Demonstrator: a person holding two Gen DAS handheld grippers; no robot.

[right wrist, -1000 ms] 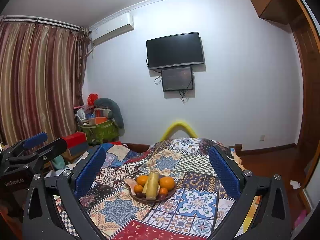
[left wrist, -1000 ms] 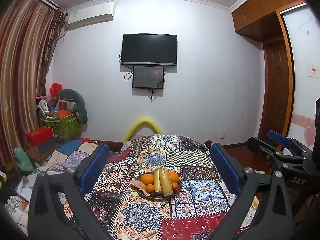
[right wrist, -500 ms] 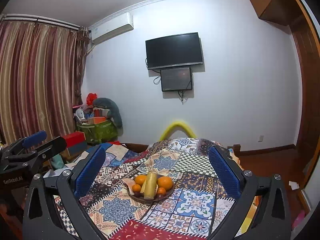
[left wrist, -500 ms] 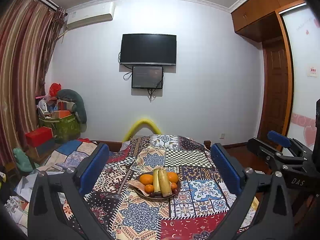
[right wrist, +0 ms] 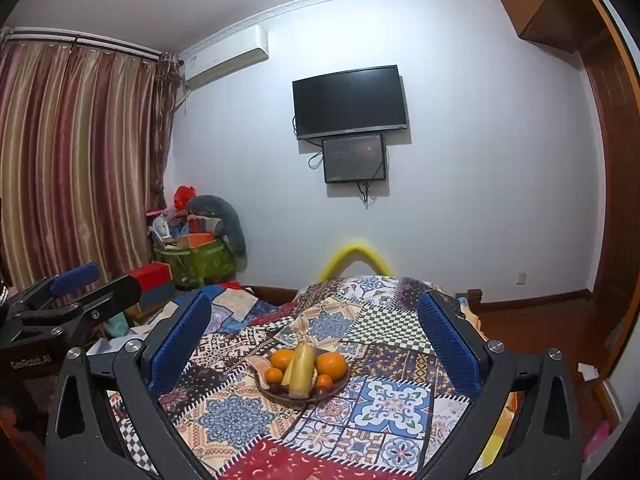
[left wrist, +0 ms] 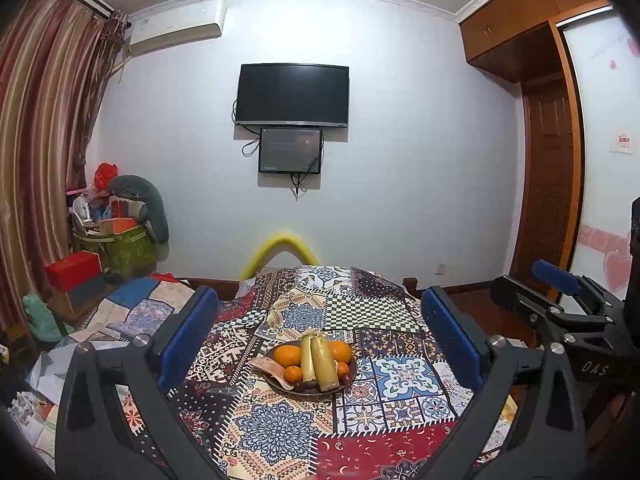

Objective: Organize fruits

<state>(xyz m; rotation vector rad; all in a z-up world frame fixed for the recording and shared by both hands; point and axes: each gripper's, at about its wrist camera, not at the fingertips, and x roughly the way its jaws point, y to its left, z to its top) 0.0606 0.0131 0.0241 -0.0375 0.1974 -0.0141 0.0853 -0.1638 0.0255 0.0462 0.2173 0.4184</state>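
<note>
Left hand-held gripper (left wrist: 320,336) released | right hand-held gripper (right wrist: 314,334) released | bowl (left wrist: 349,378) mostly fruit-hidden

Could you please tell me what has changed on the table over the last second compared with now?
Almost nothing. Both views shift only slightly, so the left gripper and right gripper have drifted a little. Both remain wide open and empty, short of the fruit bowl. The oranges and yellow stalks lie as before on the patchwork cloth.
</note>
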